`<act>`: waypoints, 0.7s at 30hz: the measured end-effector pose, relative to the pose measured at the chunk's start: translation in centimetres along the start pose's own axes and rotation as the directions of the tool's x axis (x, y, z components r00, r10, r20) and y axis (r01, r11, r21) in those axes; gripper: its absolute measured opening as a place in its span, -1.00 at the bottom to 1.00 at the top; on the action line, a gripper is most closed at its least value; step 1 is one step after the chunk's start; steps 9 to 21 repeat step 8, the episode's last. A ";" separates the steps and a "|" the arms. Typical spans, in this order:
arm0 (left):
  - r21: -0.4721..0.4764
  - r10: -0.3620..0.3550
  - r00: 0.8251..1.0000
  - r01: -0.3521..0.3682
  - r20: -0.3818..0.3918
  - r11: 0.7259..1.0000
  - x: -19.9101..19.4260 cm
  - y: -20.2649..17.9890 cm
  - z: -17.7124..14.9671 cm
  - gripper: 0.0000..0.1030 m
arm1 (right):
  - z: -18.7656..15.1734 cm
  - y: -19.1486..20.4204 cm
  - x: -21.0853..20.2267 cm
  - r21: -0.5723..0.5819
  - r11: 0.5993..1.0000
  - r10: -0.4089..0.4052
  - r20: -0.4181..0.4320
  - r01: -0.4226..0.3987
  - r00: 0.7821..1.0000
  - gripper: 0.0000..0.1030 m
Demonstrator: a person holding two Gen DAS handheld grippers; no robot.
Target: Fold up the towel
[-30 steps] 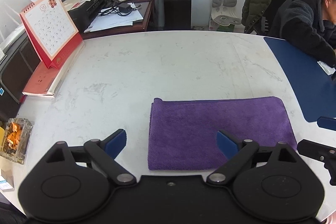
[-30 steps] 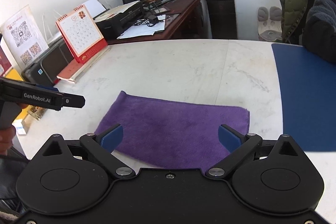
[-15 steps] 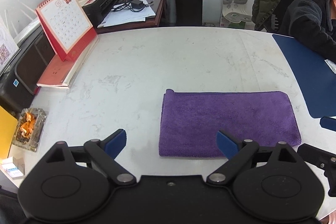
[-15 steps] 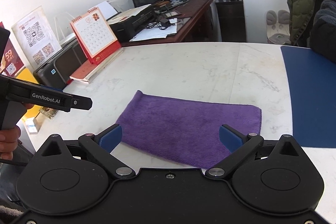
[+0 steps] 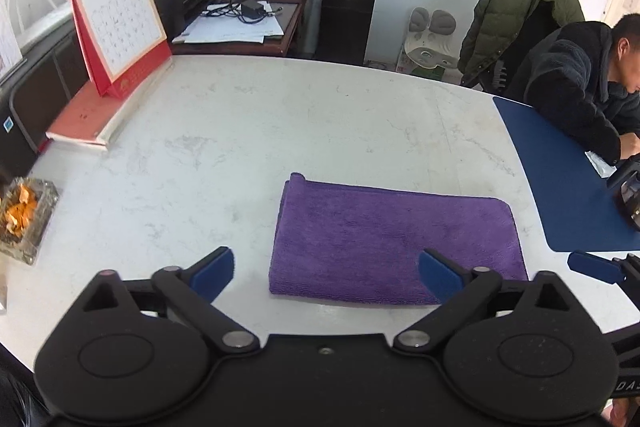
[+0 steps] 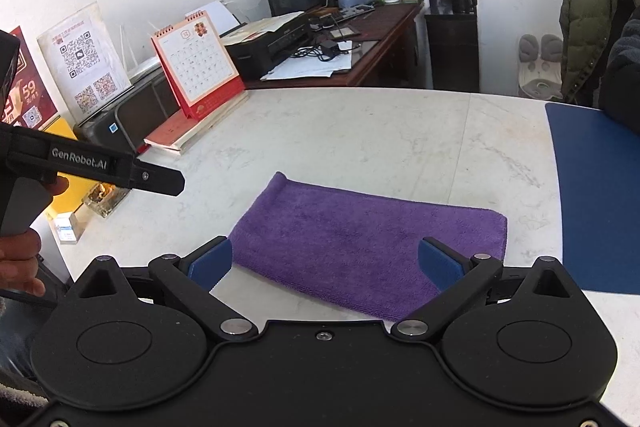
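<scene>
The white marble-patterned table (image 5: 320,131) fills most of both views and is the largest item present. A dark blue mat (image 5: 560,179) covers its right-hand portion; a seated person in a dark jacket (image 5: 576,95) leans over the far end of that mat. The purple towel (image 5: 392,243) lies flat on the bare table surface, left of the blue mat and not touching it, folded into a long rectangle with a rolled fold edge at its left end. It sits near the table's front edge. The left gripper (image 5: 326,269) hangs above the table with jaws spread wide, having just been opening; nothing is between the blue pads, and its right pad overlaps the towel's near edge in the view only. The right gripper (image 6: 324,263) is likewise spread wide with nothing clamped, the towel's near edge showing between its pads. In the right wrist view the left gripper's body, lettered GenRobot.AI, is held in a hand (image 6: 20,259) at the left margin. A red desk calendar (image 5: 120,35) stands on a red book (image 5: 88,119) at the table's far left. A glass dish (image 5: 24,217) holding orange scraps sits at the left edge.
</scene>
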State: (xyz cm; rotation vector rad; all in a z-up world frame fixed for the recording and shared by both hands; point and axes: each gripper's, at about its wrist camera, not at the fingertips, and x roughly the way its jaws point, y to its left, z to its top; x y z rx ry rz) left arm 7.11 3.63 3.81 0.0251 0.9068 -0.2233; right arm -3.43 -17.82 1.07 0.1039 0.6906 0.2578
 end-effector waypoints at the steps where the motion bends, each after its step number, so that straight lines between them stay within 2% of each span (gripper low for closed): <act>1: 0.001 0.002 1.000 -0.002 0.001 1.000 0.1 0.0 0.0 0.98 | -0.1 0.1 -0.1 0.000 1.000 -0.001 -0.001 0.001 1.000 0.96; 21: 0.016 0.012 1.000 -0.012 0.015 1.000 0.3 0.1 -0.3 0.98 | -0.6 0.3 -0.3 0.013 1.000 -0.019 -0.004 0.019 1.000 0.96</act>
